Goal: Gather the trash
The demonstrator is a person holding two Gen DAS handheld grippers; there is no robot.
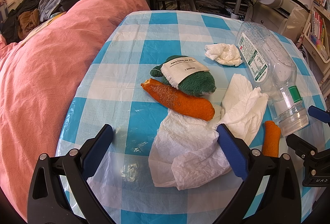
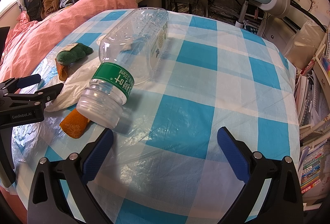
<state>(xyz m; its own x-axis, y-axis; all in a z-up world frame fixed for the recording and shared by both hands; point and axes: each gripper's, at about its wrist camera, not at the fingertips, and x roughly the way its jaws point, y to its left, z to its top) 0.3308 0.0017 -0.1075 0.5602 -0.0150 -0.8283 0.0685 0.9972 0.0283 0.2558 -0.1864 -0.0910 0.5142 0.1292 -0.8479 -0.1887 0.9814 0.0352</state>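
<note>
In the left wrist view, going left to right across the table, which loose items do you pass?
Green knitted piece → long orange peel → crumpled tissue → short orange peel → clear plastic bottle. The flat white paper overlaps several, so I left it out.

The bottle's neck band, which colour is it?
Green with white lettering, on the bottle; clearest in the right wrist view.

You can't read the tiny words on the bottle (image 1: 268, 67) label. The green cloth (image 2: 74, 53) hides most of the long orange peel (image 2: 63, 72). The bottle cap covers the small orange peel's (image 2: 74, 123) top.
</note>
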